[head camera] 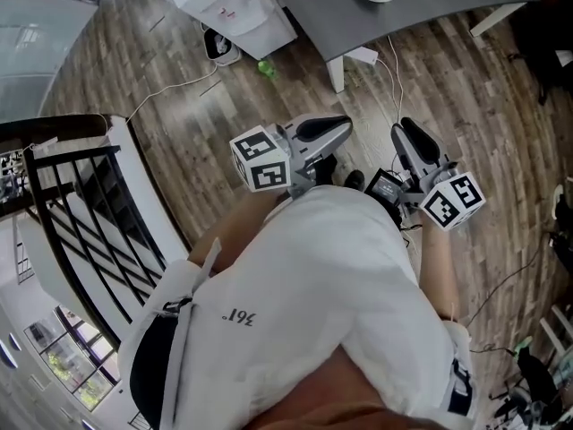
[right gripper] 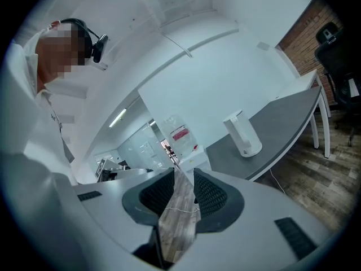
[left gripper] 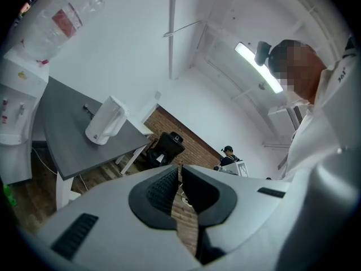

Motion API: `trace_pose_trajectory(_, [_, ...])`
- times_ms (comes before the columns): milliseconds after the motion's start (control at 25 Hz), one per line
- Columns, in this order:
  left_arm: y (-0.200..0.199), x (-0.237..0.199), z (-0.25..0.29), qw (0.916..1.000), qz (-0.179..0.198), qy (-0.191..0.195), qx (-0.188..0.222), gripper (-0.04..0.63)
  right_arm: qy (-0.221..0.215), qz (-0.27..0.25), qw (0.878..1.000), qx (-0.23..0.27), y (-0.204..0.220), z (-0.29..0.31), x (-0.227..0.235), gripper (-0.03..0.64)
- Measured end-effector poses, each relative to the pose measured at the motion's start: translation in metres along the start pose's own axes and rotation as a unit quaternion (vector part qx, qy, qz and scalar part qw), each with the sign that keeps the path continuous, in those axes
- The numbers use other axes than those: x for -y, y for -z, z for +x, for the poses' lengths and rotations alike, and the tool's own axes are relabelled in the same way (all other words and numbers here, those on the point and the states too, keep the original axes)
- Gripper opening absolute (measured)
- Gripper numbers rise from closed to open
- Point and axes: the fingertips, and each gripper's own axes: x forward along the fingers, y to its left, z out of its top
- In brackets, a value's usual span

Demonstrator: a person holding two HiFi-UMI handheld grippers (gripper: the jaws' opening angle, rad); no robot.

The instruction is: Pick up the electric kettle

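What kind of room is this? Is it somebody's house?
Probably an office, not a house: a grey desk holding a white kettle, a water cooler beside it, and a black office chair.

Small dark print on the person's white shirt point(head camera: 235, 315) looks like "761" as it lies in the head view, but it is turned about, so not certain. The white cubes point(head camera: 261, 158) point(head camera: 453, 201) carry black-and-white square marker patterns, no letters. The red label on the clear plastic water bottle point(right gripper: 179, 133) has print too small to read.
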Motion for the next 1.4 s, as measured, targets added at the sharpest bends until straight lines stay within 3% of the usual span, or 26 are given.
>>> trace_pose_trajectory(360, [-0.058,-0.056,-0.013,0.9996,0.008,0.028,-0.003,0.005,0.023,-0.013,1.0,-0.002,-0.031,0.075,0.006,0.089])
trace_pose_trajectory(720, [-0.076,-0.093,-0.016,0.9989,0.011,0.042,-0.019,0.005,0.053,-0.028,0.998,-0.006,-0.042,0.11,0.021,0.089])
trace_pose_trajectory(1400, [-0.092,-0.102,0.042,0.9996,0.021,0.018,-0.009,0.006,0.034,-0.054,0.998,-0.018,-0.079,0.106,0.074,0.089])
